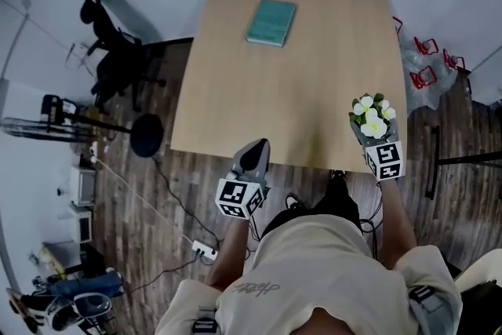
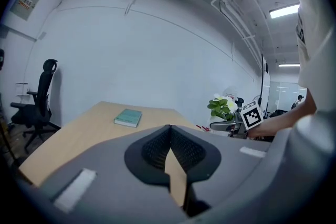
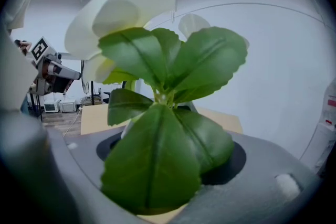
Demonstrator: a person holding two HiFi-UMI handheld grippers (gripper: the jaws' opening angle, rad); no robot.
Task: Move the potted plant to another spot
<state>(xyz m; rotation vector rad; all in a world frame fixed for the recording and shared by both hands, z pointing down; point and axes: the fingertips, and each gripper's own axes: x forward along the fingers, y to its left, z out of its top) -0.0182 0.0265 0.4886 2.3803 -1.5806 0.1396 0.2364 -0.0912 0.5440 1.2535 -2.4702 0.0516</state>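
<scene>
1 light wooden rectangular table (image 1: 314,74) carried just 1 teal flat book (image 1: 271,22), lying near its far edge. 2 grey two-jaw grippers were in view, 1 per hand. L gripper (image 1: 255,155) hung over the table's near edge w/ jaws closed tip to tip, nothing btwn them. R gripper (image 1: 367,133) was at the near right corner, jaws spread wide around the base of 1 potted plant w/ green leaves and white flowers (image 1: 373,118), gripping it; at least 3 blooms counted, pot itself mostly hidden by leaves. Plant sat well apart from the book. 1 black wheeled office chair (image 1: 114,51) stood on the wood floor, left of the table.
</scene>
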